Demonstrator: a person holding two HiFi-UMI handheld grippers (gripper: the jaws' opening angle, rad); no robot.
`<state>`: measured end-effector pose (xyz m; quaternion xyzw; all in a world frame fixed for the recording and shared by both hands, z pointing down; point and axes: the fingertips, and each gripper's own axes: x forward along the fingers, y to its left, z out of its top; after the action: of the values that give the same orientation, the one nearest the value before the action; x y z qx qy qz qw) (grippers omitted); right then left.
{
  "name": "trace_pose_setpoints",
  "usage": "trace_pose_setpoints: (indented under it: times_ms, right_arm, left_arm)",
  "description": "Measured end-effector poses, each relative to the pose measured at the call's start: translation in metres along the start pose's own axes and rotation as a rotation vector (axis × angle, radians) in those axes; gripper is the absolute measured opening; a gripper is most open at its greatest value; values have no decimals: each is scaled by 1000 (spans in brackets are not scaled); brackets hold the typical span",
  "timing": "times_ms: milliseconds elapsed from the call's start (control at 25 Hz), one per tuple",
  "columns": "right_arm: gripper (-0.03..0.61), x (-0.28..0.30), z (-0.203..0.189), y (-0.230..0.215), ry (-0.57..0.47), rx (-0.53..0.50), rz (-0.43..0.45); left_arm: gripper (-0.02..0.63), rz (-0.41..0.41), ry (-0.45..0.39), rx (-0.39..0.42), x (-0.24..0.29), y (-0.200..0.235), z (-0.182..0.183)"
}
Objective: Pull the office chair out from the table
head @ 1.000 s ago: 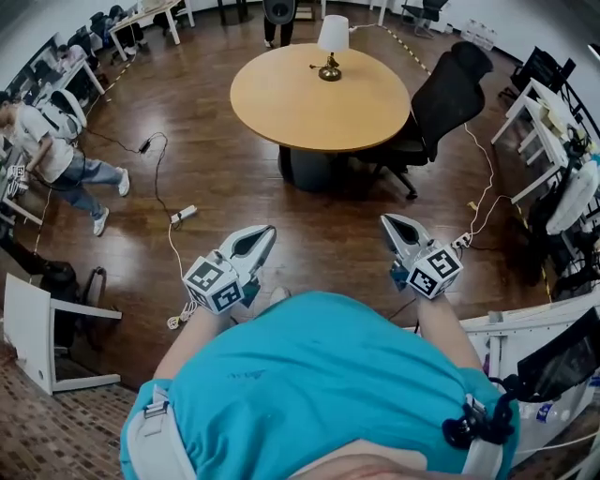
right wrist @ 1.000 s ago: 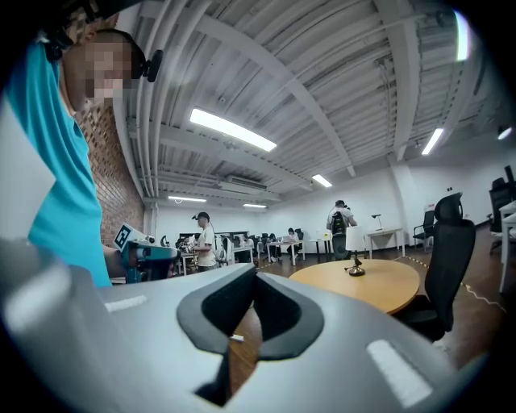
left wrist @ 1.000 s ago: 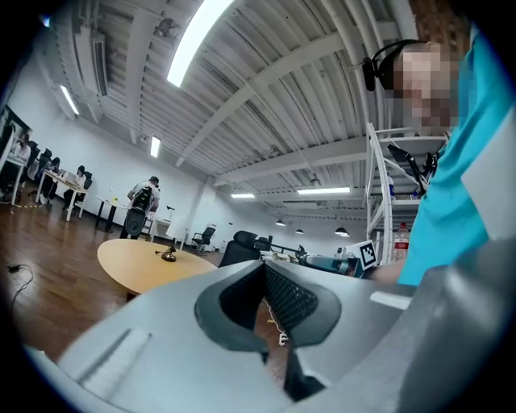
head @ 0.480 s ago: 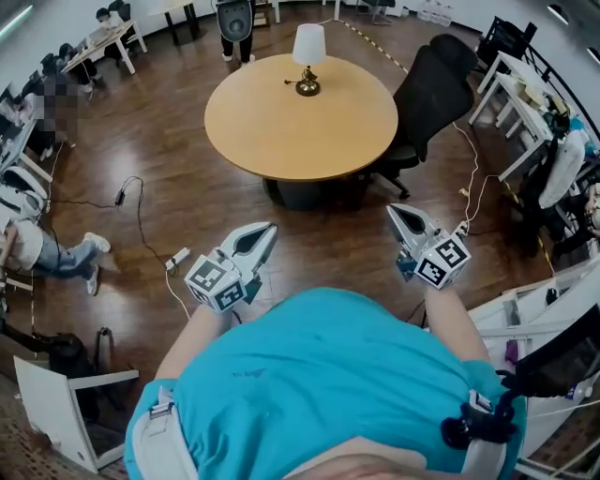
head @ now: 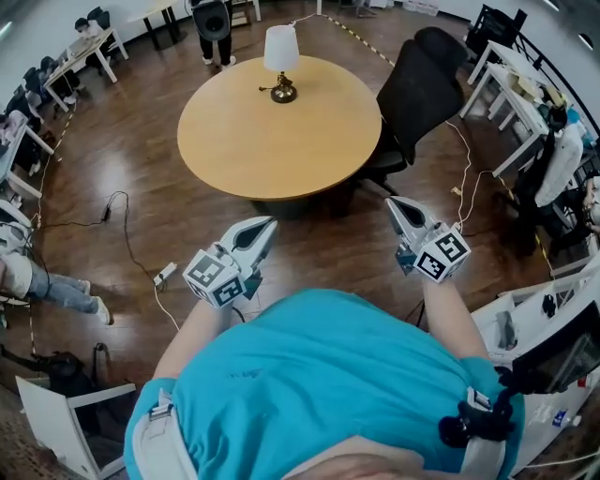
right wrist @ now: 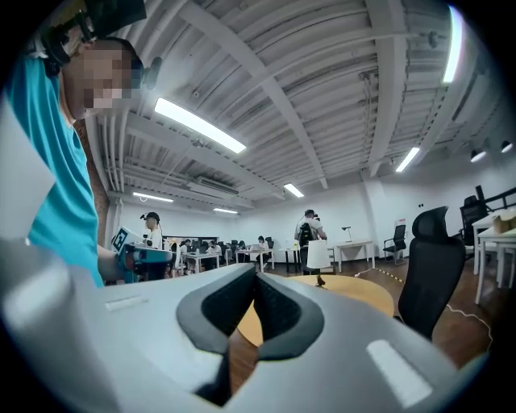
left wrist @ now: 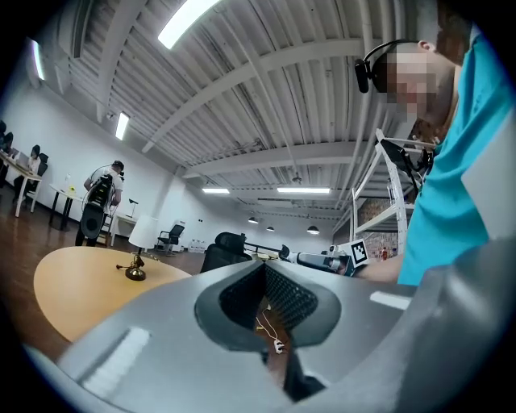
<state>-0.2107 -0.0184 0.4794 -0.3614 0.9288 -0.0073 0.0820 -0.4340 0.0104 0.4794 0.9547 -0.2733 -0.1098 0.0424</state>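
The black office chair [head: 417, 89] stands at the right side of the round wooden table [head: 281, 127], its seat tucked toward the table. A white-shaded lamp [head: 279, 56] stands on the tabletop. My left gripper [head: 265, 225] and right gripper [head: 392, 202] hover in front of me, short of the table, both shut and holding nothing. The right gripper view shows the chair [right wrist: 431, 266] to the right beyond the closed jaw tips [right wrist: 256, 274]. In the left gripper view the chair [left wrist: 226, 252] is small and far past the tips [left wrist: 262, 262].
Cables and a power strip [head: 164, 274] lie on the wooden floor to the left. White desks [head: 511, 84] and a cable [head: 464, 178] are right of the chair. A person [head: 214, 23] stands beyond the table. White shelving [head: 534, 319] is close on my right.
The table and chair have come nearer and slid left in the head view as I walked toward them. Both grippers travelled along and stayed shut.
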Motion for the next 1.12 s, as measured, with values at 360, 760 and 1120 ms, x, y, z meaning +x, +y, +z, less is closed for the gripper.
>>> trace_pose_setpoints:
  times_ms: [360, 760, 1120]
  right_arm:
    - [0, -47, 23, -138, 32, -65, 49]
    - [0, -44, 12, -250, 35, -86, -5]
    - [3, 6, 39, -377, 46, -104, -93]
  left_arm:
    - [23, 51, -39, -5, 152, -18, -20]
    - [23, -28, -5, -29, 261, 23, -55]
    - [23, -142, 18, -30, 386, 112, -51]
